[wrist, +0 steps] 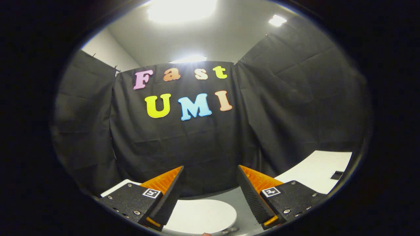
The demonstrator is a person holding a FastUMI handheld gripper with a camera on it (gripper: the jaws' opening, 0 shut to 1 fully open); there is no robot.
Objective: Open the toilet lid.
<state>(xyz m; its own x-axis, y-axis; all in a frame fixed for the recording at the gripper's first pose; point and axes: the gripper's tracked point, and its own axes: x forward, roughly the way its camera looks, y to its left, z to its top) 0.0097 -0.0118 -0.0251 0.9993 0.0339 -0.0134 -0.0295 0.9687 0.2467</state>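
Observation:
The toilet lid (pixel 200 216) is a white rounded panel lying flat and closed, low down between my two fingers and under them. My gripper (pixel 210 172) is open, its fingers spread wide with nothing between them. The fingertips hover above the lid's far edge and point toward the black cloth wall beyond. The lid's near part is hidden under the gripper body.
A grey floor strip (pixel 238 196) runs past the lid's far edge to the cloth wall. A white flat surface (pixel 321 170) with a small dark patch lies to the right beyond the right finger. A smaller white edge (pixel 118 186) shows left of the left finger.

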